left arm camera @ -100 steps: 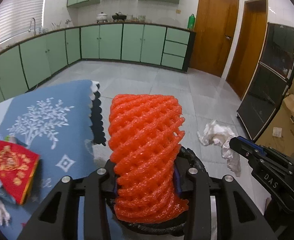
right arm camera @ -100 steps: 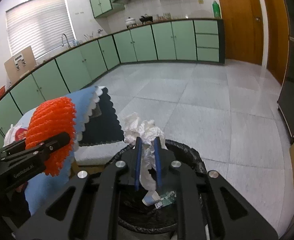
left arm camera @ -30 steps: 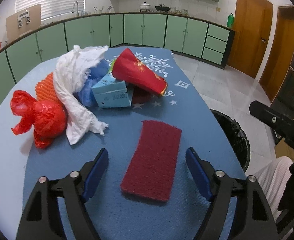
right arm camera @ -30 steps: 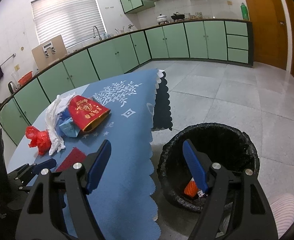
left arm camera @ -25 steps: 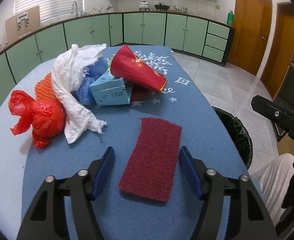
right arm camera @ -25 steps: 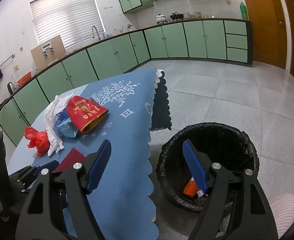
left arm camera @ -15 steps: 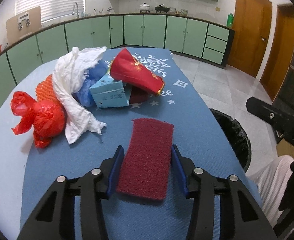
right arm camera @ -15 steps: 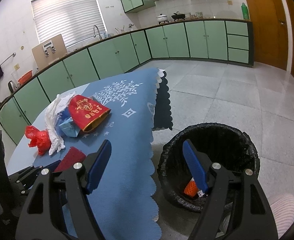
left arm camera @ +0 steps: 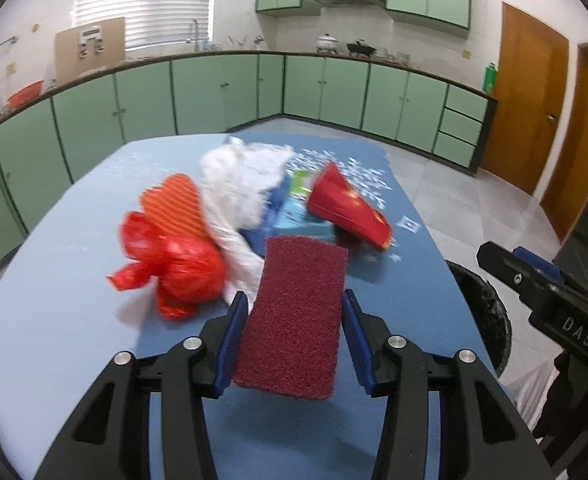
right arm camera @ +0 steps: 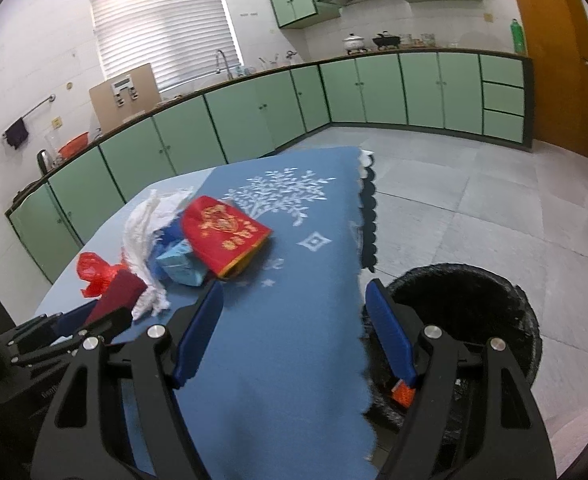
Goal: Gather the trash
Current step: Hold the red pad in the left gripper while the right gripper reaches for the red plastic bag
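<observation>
My left gripper (left arm camera: 294, 308) is shut on a dark red scouring pad (left arm camera: 297, 312) and holds it lifted above the blue tablecloth (left arm camera: 74, 320). Behind it lies a heap of trash: a red plastic bag (left arm camera: 174, 268), an orange foam net (left arm camera: 178, 208), a white crumpled cloth (left arm camera: 242, 184), a light blue carton (left arm camera: 297, 220) and a red paper pouch (left arm camera: 345, 208). My right gripper (right arm camera: 294, 312) is open and empty over the table's edge beside the black-lined bin (right arm camera: 473, 320). The pad also shows in the right wrist view (right arm camera: 118, 292).
The bin (left arm camera: 481, 312) stands on the tiled floor right of the table and holds an orange net (right arm camera: 403, 394). Green cabinets (left arm camera: 254, 96) line the far walls. Wooden doors (left arm camera: 529, 112) are at the right. My right gripper shows at the left wrist view's right edge (left arm camera: 533, 280).
My left gripper closed on the scouring pad and raised it off the cloth. My right gripper moved left, over the table edge, still open.
</observation>
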`<state>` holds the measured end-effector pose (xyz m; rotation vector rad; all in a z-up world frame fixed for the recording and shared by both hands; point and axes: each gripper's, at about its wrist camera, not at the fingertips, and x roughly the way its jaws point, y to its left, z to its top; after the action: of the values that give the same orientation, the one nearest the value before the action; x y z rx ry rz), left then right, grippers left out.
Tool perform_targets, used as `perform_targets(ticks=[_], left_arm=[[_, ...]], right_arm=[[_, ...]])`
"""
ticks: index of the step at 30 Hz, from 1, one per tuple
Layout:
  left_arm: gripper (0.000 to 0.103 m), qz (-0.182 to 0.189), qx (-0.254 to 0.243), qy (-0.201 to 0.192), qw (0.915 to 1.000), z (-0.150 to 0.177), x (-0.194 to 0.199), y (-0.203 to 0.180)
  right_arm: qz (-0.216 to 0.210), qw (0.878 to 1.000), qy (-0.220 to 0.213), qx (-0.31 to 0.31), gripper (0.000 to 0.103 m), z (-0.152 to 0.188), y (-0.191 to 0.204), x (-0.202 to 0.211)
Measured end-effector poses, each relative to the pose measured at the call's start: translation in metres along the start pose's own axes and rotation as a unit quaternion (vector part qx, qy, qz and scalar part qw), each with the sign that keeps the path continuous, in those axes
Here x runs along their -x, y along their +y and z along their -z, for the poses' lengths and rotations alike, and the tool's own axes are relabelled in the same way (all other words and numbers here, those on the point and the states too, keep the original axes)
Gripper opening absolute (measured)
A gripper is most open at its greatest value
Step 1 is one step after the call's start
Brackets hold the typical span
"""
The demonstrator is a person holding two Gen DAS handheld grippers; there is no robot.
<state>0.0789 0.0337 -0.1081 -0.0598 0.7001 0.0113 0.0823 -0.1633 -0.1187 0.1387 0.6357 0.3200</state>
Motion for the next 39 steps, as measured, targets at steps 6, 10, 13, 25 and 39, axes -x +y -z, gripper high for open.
perform_targets(ticks=[6, 10, 13, 25, 39], left_arm=[[0.047, -0.024, 0.019, -0.013, 0.9994, -0.004, 0.013, 0.024], [0.047, -0.044, 0.035, -0.024, 0.9981, -0.006, 0.022, 0.049], [0.047, -0.060, 0.048, -0.030, 0.9966, -0.006, 0.027, 0.066], [0.047, -0.097, 0.074, -0.041, 0.9917, -0.008, 0.032, 0.109], [0.047, -0.126, 0.100, -0.033, 0.9865, -0.002, 0.030, 0.146]], right_arm=[[-0.024, 0.999, 0.010, 0.020, 0.072, -0.002, 0.030, -0.015], [-0.044, 0.998, 0.020, 0.040, 0.067, -0.001, 0.057, -0.029], [-0.059, 0.996, 0.026, 0.058, 0.065, 0.001, 0.078, -0.037], [-0.108, 0.988, 0.055, 0.098, 0.054, -0.004, 0.138, -0.068], [-0.139, 0.978, 0.077, 0.132, 0.048, -0.004, 0.182, -0.084]])
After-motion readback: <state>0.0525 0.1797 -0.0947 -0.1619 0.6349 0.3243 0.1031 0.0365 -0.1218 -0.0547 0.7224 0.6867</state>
